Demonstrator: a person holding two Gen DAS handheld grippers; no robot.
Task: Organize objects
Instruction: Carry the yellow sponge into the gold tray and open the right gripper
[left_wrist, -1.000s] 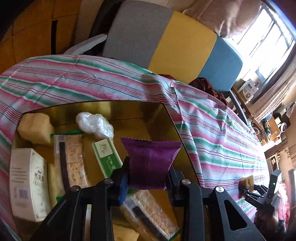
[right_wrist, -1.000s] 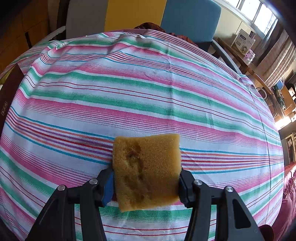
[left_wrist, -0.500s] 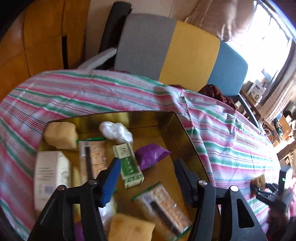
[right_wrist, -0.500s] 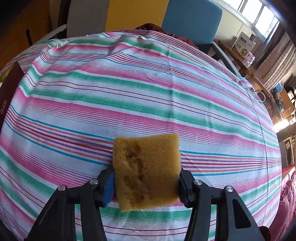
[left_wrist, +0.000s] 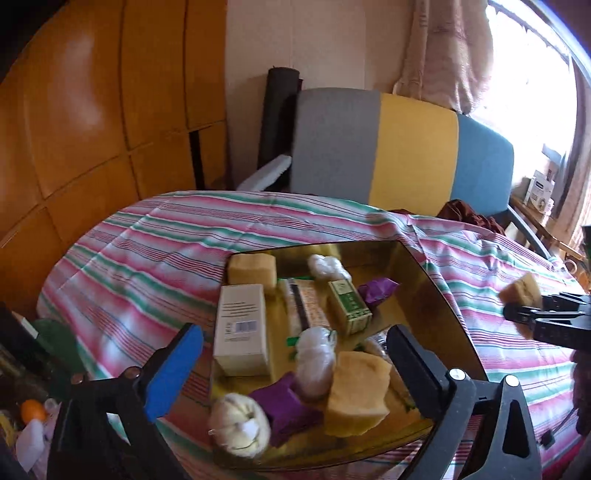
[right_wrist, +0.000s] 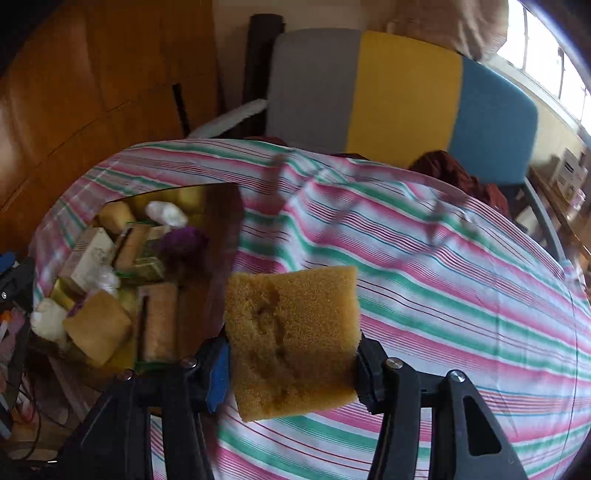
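Note:
A gold tray (left_wrist: 436, 295) on the striped cloth holds several items: a white box (left_wrist: 242, 328), a green box (left_wrist: 349, 312), purple packets (left_wrist: 376, 290), yellow sponges (left_wrist: 356, 393), cracker packs and white plastic bundles. My left gripper (left_wrist: 295, 354) hangs above the tray's near end, its jaws opening wide with nothing gripped between them. In the right wrist view my right gripper (right_wrist: 291, 350) is shut on a yellow sponge (right_wrist: 291, 339), raised over the cloth just right of the tray (right_wrist: 229, 236). That sponge (left_wrist: 522, 290) and gripper also show at the right edge of the left wrist view.
The table wears a pink, green and white striped cloth (right_wrist: 443, 266). Behind it stands a chair (left_wrist: 399, 147) with grey, yellow and blue panels. Wooden panelling (left_wrist: 92, 110) fills the left. Clutter lies on the floor at the lower left (left_wrist: 29, 424).
My left gripper let go of the purple packet into the tray, opened wide and drew back and up. My right gripper, still holding the sponge, swung left toward the tray.

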